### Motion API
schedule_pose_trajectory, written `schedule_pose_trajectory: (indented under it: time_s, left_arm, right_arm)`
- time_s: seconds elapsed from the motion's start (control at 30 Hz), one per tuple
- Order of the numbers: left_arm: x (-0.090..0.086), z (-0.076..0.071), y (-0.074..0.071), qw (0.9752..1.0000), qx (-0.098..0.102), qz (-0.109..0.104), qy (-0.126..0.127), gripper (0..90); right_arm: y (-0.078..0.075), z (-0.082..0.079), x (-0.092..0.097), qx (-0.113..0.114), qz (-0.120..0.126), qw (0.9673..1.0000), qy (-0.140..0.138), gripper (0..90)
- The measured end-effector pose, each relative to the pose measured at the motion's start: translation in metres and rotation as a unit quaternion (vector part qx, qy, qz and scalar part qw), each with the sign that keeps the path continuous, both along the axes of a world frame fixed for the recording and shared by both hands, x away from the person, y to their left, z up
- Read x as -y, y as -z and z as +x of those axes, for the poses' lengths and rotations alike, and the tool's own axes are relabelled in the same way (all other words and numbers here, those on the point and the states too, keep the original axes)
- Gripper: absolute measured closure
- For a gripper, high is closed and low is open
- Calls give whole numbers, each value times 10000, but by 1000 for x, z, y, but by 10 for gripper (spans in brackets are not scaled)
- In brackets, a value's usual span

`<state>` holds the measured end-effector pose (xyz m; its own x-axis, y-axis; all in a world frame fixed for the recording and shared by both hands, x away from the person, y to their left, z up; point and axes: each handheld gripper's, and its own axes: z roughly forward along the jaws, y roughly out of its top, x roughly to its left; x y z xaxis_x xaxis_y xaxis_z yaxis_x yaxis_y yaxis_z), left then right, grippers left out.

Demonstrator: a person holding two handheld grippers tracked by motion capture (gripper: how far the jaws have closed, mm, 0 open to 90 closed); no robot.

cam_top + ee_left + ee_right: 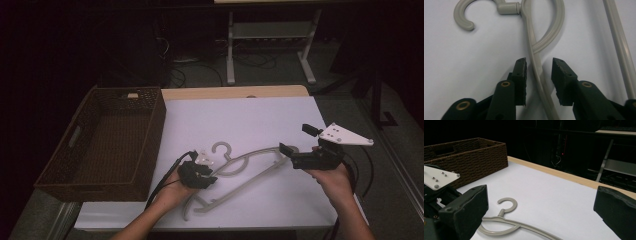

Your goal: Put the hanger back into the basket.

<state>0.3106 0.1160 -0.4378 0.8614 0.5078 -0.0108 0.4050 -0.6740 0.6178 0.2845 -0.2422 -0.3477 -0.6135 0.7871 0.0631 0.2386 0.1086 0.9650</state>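
A pale grey plastic hanger lies flat on the white table, its hook pointing toward the far side. My left gripper is low over the hanger's left part. In the left gripper view the jaws straddle one thin arm of the hanger, with a narrow gap showing beside each pad, so it is open. My right gripper is held at the hanger's right end, jaws spread wide and nothing between the pads; the hanger lies below them.
A dark brown wicker basket stands on the table's left side, also seen in the right gripper view. The table's wooden far edge borders a dark floor with a metal stand and cables.
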Motion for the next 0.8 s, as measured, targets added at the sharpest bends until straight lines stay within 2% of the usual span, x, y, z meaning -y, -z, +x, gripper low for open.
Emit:
schedule_pose_trajectory:
  time_s: [0.37, 0.8]
  left_arm:
    - [1, -1, 0, 9999, 70, 51, -115, 742]
    - [1, -1, 0, 9996, -6, -3, -288, 798]
  right_arm:
    - [0, 0, 0, 8, 3, 10000, 13, 0]
    - [0, 0, 0, -26, 0, 10000, 15, 0]
